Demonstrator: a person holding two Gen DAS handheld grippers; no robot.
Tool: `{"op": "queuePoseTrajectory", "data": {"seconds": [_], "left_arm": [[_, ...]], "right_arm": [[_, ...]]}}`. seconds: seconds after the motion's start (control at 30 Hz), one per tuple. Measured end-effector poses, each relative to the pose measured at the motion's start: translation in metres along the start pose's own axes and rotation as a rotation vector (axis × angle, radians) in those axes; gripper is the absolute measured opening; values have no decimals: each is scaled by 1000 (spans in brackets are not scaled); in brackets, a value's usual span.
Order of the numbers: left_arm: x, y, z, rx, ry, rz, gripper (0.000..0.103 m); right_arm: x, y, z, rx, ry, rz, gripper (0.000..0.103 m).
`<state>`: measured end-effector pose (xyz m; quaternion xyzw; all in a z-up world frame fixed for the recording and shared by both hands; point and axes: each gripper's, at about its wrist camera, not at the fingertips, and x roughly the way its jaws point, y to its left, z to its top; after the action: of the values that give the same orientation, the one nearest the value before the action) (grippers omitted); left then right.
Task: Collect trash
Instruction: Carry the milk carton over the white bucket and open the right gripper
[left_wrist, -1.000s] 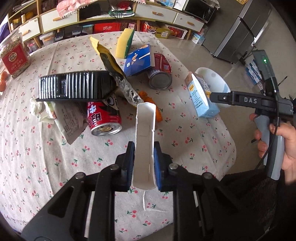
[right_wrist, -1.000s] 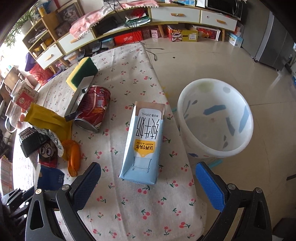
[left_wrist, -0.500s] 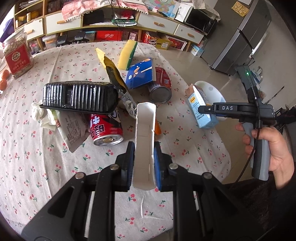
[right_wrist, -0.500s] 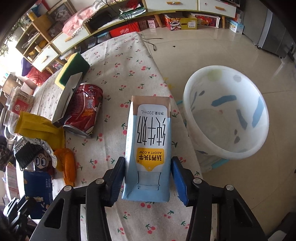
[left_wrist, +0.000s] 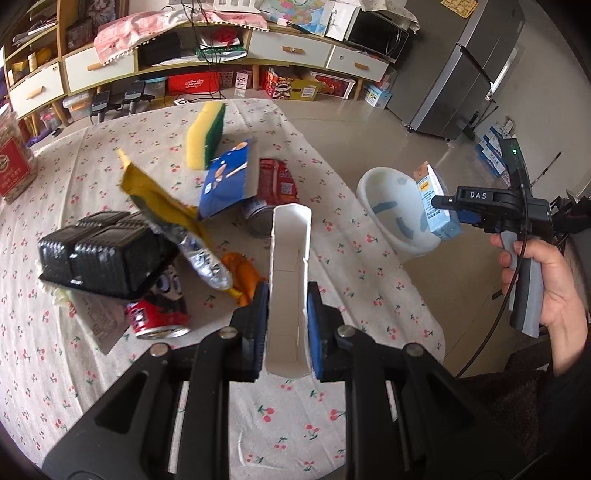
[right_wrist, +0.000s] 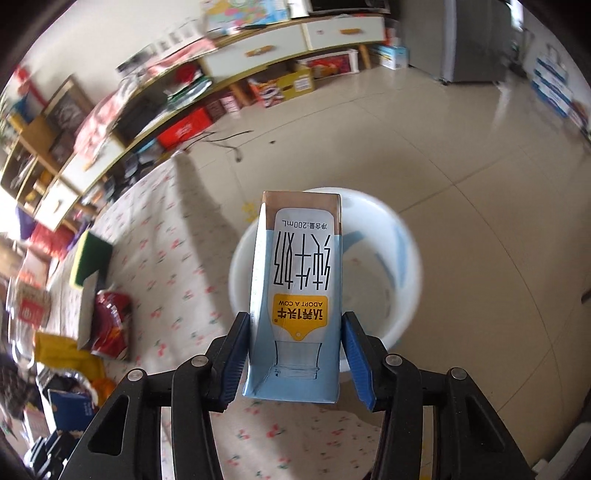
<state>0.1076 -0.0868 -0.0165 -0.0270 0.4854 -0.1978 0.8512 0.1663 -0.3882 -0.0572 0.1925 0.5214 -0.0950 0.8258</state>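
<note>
My left gripper (left_wrist: 286, 321) is shut on a flattened white carton (left_wrist: 289, 280), held above the near part of the cherry-print table (left_wrist: 351, 280). My right gripper (right_wrist: 295, 354) is shut on a light-blue milk carton (right_wrist: 299, 295), lifted off the table and hanging over the white plastic bin (right_wrist: 399, 273) on the floor. In the left wrist view the right gripper (left_wrist: 448, 216) holds that milk carton (left_wrist: 437, 206) at the far rim of the bin (left_wrist: 388, 210), with a hand on its handle.
On the table lie a black plastic tray (left_wrist: 103, 254), two red cans (left_wrist: 159, 321) (left_wrist: 273, 184), a yellow foil wrapper (left_wrist: 173, 218), a blue packet (left_wrist: 229, 181), a yellow-green sponge (left_wrist: 207, 133) and an orange scrap (left_wrist: 243, 273). Low cabinets and a grey fridge (left_wrist: 461, 66) stand beyond.
The right gripper closed on the milk carton, lifted it off the table and carried it over the bin. The left gripper rose slightly and shifted with the white carton still held.
</note>
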Motion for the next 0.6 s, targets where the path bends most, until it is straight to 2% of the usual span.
{"op": "queuePoseTrajectory", "data": {"seconds": [0.2,0.33,0.4,0.43,0.47,0.6], "left_arm": [[24,-37,28,40,-10,-51,21],[44,-57,44,59,1,-83,21],[53,-67,50,71,4,-95,21],[57,-73,52,79,8,-112,21],[61,-76,55,84,7,-126,21],[76,-89,67,112,6,-130,21]], "right_arm": [[13,-26,8,84,15,13,51],[19,-31,11,88,2,25,52],[21,-32,12,88,4,32,58],[21,-33,12,89,9,31,70],[19,-33,12,92,10,34,75],[5,-38,10,84,-19,16,75]]}}
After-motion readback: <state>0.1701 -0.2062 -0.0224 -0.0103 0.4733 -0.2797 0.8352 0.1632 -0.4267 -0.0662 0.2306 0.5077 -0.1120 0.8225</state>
